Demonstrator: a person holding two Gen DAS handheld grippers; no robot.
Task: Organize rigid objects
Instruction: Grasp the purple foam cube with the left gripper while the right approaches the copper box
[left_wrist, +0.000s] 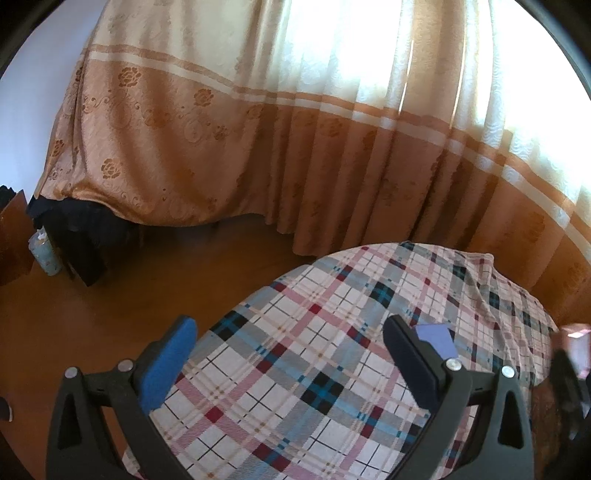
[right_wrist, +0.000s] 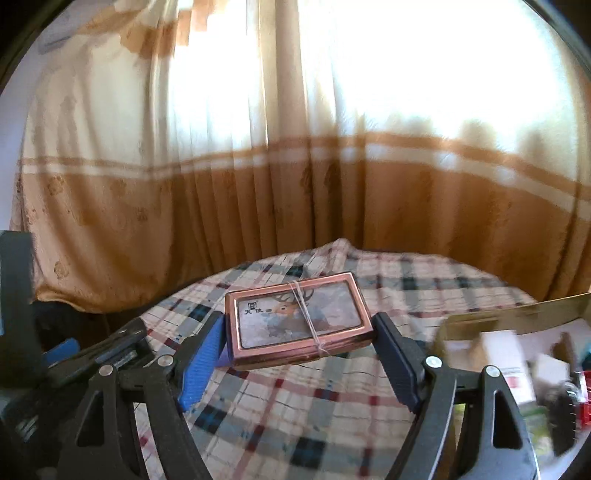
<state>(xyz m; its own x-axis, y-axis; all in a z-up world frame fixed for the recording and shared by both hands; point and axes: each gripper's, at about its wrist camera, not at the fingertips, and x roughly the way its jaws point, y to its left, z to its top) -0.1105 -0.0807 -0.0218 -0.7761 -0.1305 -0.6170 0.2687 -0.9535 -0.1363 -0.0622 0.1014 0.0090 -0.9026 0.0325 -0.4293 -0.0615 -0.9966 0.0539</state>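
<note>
In the right wrist view my right gripper (right_wrist: 301, 334) is shut on a flat copper-rimmed tin box (right_wrist: 295, 319) with a deer picture and a rubber band around it, holding it above the plaid cloth (right_wrist: 280, 410). A cardboard box (right_wrist: 517, 332) of small packages stands at the right. In the left wrist view my left gripper (left_wrist: 291, 350) is open and empty above the plaid-covered table (left_wrist: 295, 369). A small purple card (left_wrist: 437, 338) lies on the cloth just behind its right finger.
Orange and cream curtains (left_wrist: 258, 129) hang behind the table. A wooden floor (left_wrist: 147, 277) lies to the left, with a light blue canister (left_wrist: 46, 254) and dark furniture legs (left_wrist: 85, 254). A pink object (left_wrist: 578, 343) shows at the right edge.
</note>
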